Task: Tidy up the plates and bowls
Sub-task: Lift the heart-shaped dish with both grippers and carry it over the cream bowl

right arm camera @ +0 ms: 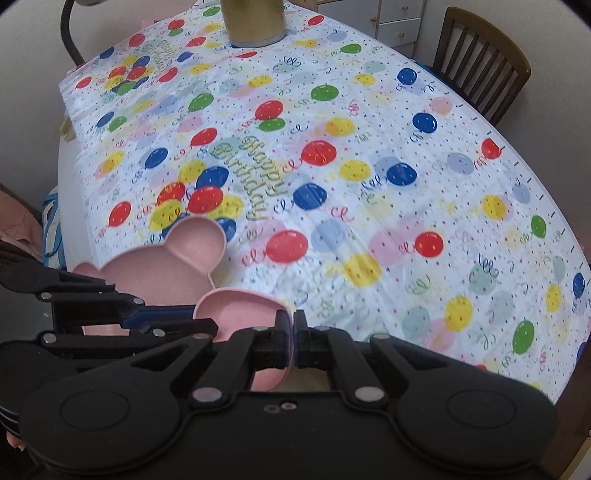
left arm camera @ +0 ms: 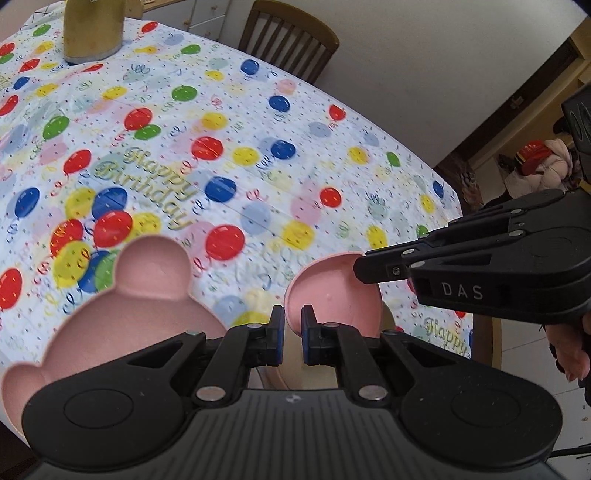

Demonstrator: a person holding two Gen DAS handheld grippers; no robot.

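A pink bear-shaped divided plate [left arm camera: 122,325] lies on the balloon tablecloth near the table's near edge; it also shows in the right wrist view [right arm camera: 162,269]. A pink bowl [left arm camera: 334,295] is held tilted just right of the plate; it shows in the right wrist view [right arm camera: 240,308] too. My right gripper [right arm camera: 290,328] is shut on the bowl's rim and appears from the side in the left wrist view [left arm camera: 364,267]. My left gripper [left arm camera: 293,332] has its jaws a little apart around the bowl's opposite rim, and it shows at the left in the right wrist view [right arm camera: 207,326].
A gold cylindrical container [left arm camera: 92,29] stands at the far end of the table [right arm camera: 369,110]. A wooden chair [left arm camera: 291,40] is at the far right side. A black lamp neck [right arm camera: 70,33] rises at the far left corner. The table's right edge [left arm camera: 458,206] drops to the floor.
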